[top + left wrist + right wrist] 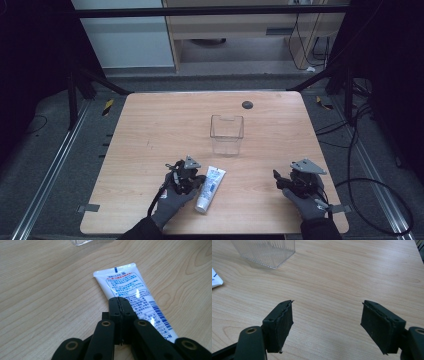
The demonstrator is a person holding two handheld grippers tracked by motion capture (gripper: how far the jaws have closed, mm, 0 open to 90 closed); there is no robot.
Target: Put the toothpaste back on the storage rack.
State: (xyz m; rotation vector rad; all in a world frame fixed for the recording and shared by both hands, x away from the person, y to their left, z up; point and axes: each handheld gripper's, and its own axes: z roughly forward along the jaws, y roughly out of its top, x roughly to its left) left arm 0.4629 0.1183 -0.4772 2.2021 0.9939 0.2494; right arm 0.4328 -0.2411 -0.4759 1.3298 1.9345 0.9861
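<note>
One clear box [226, 134] beyond tube [209, 188], well apart

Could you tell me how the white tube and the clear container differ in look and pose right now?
The white tube is opaque, with blue and red print, while the clear container is see-through with ribbed walls. The tube lies flat on its side; the container stands upright with its open top facing up. The tube lies right beside the shut left gripper; the container stands apart from both grippers, farther up the table. Both rest on the wooden table.
</note>
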